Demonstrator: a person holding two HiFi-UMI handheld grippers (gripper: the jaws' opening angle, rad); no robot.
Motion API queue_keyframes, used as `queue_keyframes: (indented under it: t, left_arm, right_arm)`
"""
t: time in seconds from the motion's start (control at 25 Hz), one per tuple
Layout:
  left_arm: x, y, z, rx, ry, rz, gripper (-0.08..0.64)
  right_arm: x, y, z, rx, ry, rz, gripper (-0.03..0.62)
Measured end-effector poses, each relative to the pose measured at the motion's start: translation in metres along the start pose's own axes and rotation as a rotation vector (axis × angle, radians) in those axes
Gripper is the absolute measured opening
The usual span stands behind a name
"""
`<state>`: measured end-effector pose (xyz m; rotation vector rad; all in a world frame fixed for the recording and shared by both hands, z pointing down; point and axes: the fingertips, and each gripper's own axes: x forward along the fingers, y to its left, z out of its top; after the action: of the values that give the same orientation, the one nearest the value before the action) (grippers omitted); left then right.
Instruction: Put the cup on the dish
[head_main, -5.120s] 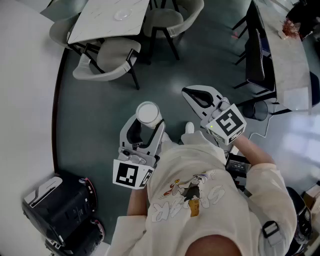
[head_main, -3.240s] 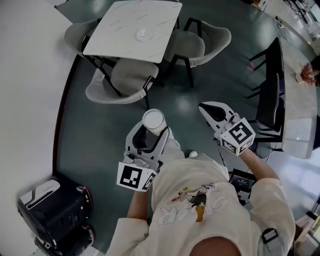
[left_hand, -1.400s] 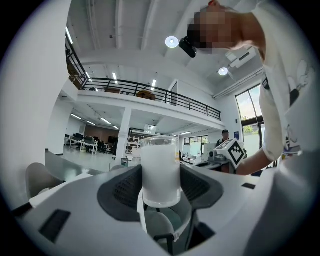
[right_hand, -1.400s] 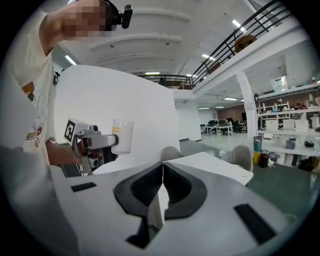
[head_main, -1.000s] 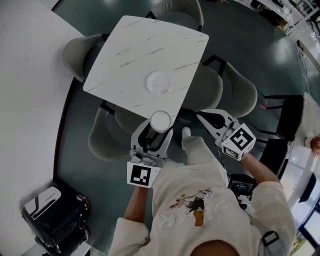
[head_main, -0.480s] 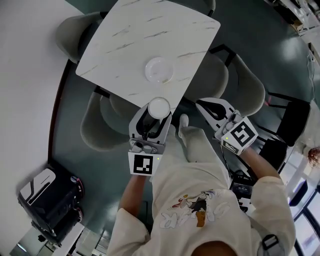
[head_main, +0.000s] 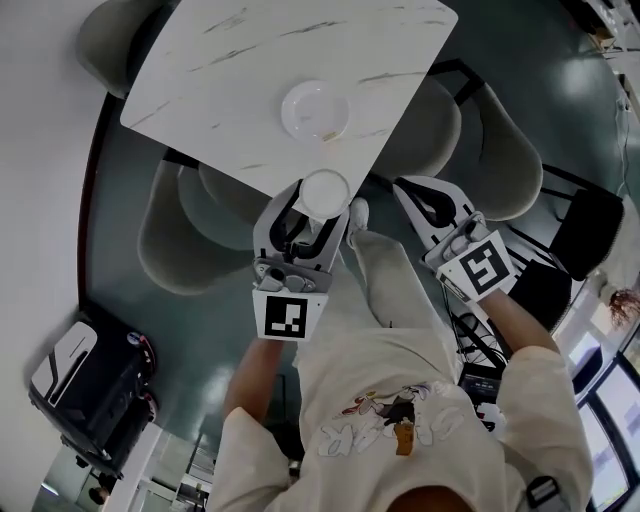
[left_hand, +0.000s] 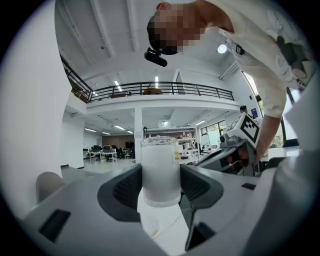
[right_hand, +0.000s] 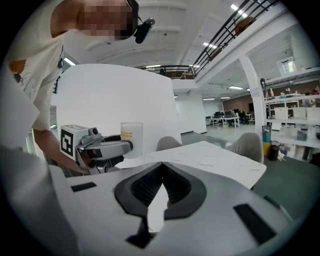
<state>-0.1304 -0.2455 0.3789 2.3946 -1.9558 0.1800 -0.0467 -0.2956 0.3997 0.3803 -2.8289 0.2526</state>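
A frosted white cup (head_main: 324, 194) stands upright between the pads of my left gripper (head_main: 322, 205), which is shut on it; in the left gripper view the cup (left_hand: 160, 171) fills the gap between the jaws. It hangs over the near edge of the white marble table (head_main: 240, 80). A shallow clear dish (head_main: 315, 110) lies on the table just beyond the cup, and a faint bit of the dish (left_hand: 150, 229) shows below the cup. My right gripper (head_main: 412, 197) is shut and empty, off the table's near right corner. From the right gripper view the cup (right_hand: 131, 138) shows at the left.
Grey chairs (head_main: 180, 230) stand around the table, one under its near edge, another chair (head_main: 500, 150) at the right. A black case (head_main: 80, 385) sits on the floor at the lower left. A person's leg and shoe (head_main: 358, 212) are between the grippers.
I have walked up to the table: it and the dish have drawn closer, and the cup in my left gripper now reaches the table's near edge. Both grips are unchanged.
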Motion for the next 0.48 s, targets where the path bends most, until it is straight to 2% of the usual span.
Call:
queue_keyframes:
  t: [0.36,0.48]
  left_arm:
    - [0.024,0.017,-0.052,0.017,-0.005,-0.010,0.241]
    - [0.030,0.023,-0.076,0.050,0.012,-0.026,0.241]
  right_arm:
    - [0.043,-0.011,-0.049,0.048,0.062,-0.028,0.003]
    - [0.059,-0.016,-0.066,0.065,0.072,-0.038,0.003]
